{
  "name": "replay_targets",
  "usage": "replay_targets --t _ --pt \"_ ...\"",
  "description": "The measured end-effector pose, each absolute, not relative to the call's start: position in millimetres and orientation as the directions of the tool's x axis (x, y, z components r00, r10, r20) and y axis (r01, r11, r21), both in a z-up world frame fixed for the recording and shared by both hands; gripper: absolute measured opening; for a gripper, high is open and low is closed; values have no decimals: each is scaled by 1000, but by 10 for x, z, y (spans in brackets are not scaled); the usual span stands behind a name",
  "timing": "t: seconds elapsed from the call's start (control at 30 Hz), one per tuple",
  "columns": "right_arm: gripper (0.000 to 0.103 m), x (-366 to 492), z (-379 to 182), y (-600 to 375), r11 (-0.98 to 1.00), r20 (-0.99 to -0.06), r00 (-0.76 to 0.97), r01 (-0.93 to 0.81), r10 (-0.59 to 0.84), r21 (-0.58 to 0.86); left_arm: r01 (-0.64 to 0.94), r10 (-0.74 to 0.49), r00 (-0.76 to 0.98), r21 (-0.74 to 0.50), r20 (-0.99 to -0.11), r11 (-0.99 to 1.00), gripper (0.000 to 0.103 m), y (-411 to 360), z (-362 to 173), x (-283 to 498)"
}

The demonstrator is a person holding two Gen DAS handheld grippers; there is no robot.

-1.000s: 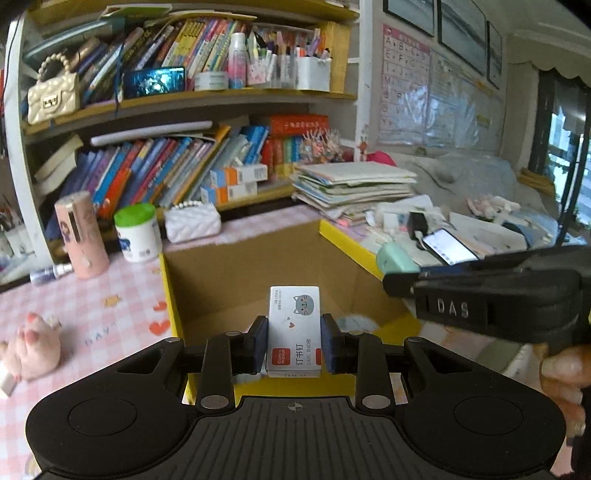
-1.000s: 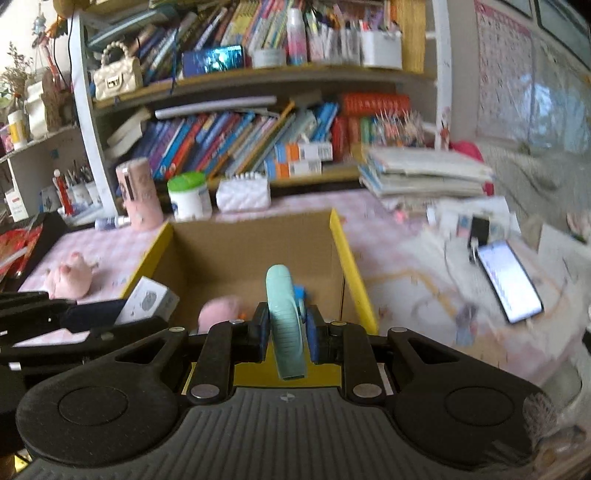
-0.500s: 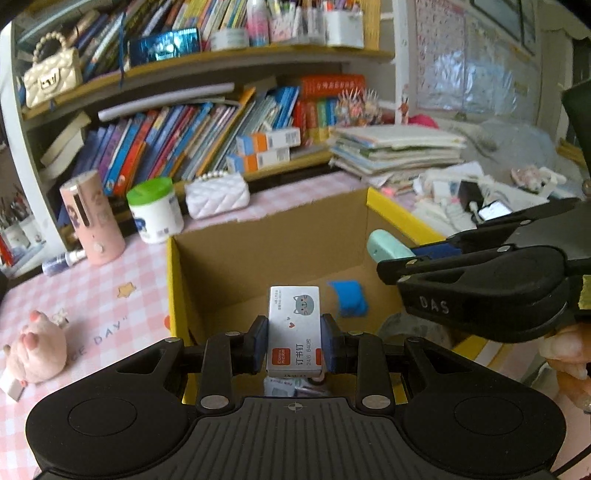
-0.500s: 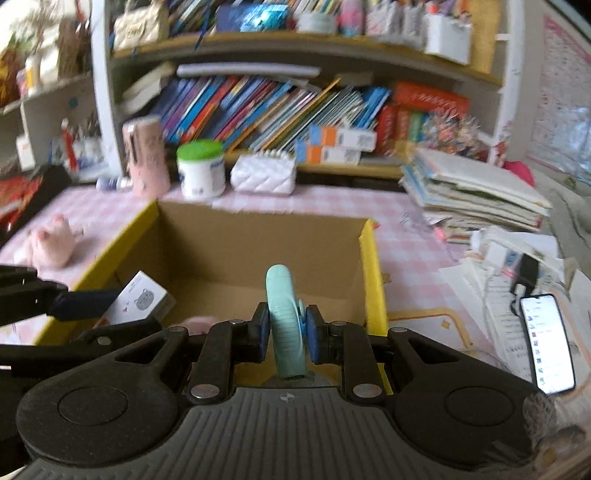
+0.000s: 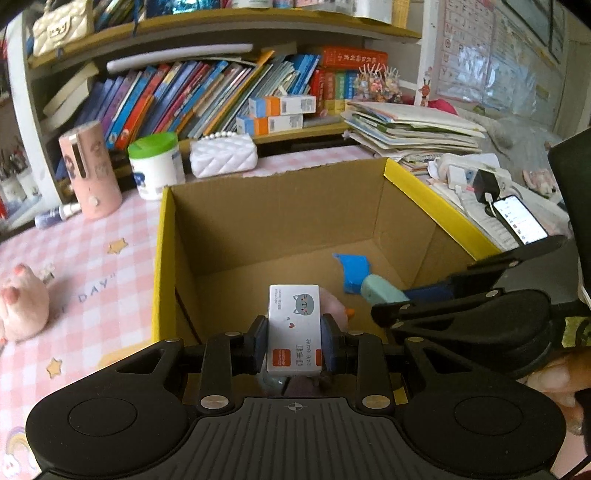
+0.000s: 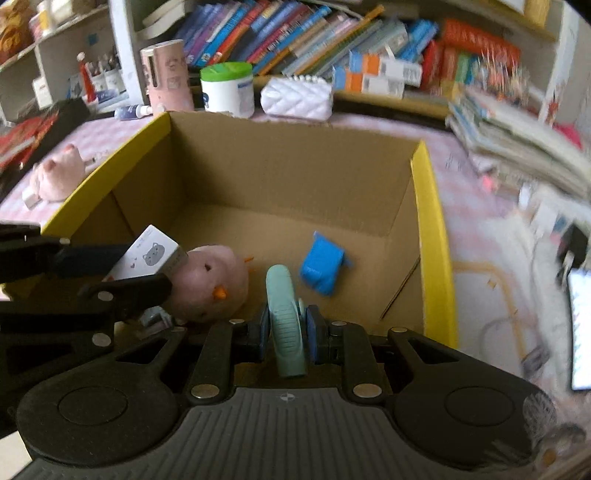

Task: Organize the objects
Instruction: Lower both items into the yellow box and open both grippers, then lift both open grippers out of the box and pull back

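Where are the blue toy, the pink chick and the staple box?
blue toy (image 6: 322, 266), right wrist view, its middle.
pink chick (image 6: 210, 282), right wrist view, its body.
staple box (image 5: 293, 326), left wrist view, its front face.

Left wrist view: sits behind the left gripper (image 5: 294, 341), tilted down into the cardboard box (image 5: 164, 236), close above its near edge; bookshelf (image 5: 221, 33) at 12 o'clock.
Right wrist view: behind the right gripper (image 6: 287, 326), tilted down into the same box (image 6: 430, 221), equally close.
Shared: box interior, blue toy (image 5: 352, 271) (image 6: 323, 267), each other's gripper, shelf.
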State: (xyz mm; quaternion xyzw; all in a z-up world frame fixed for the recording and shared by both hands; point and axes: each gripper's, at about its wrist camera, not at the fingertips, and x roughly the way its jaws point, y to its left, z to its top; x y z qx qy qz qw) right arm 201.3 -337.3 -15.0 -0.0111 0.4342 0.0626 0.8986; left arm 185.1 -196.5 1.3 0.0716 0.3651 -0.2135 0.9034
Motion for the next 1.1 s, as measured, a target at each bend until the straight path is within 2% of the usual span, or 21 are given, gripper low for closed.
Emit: replay_targets --t 0.17,0.33,0.53,0.7,0.77,0.8,0.87,1.0,1.1 --pt "20 2019 -152 -3357 992 -781 616 -125 101 30 426 -333 651 -34 -682 904 29 -1958 15 1832" --pt "20 1940 -78 -3381 995 -743 663 -87 93 47 430 -351 698 -26 -625 902 31 -1918 112 1714" --pt "21 1736 120 -3353 998 -663 746 -42 60 42 424 -363 747 -21 -558 906 42 -1819 274 1549" --pt "36 1470 263 -3302 999 -586 810 31 -13 20 425 -372 767 -22 -523 905 49 -1695 364 1354" --pt "39 1351 307 -3269 998 -557 829 62 -46 10 418 -370 776 -24 -510 908 58 -1623 382 1272" --pt "43 1280 327 -3255 997 -545 836 82 -64 9 415 -370 781 -25 -504 909 59 -1582 391 1229" --pt "52 1155 358 -3224 992 -524 845 130 -108 5 405 -363 789 -26 -495 914 69 -1511 397 1153" --pt "60 926 378 -3151 978 -508 844 208 -171 17 399 -362 792 -32 -491 916 75 -1343 370 1002" --pt "63 778 348 -3061 971 -524 831 237 -188 29 399 -361 786 -34 -502 916 75 -1206 311 870"
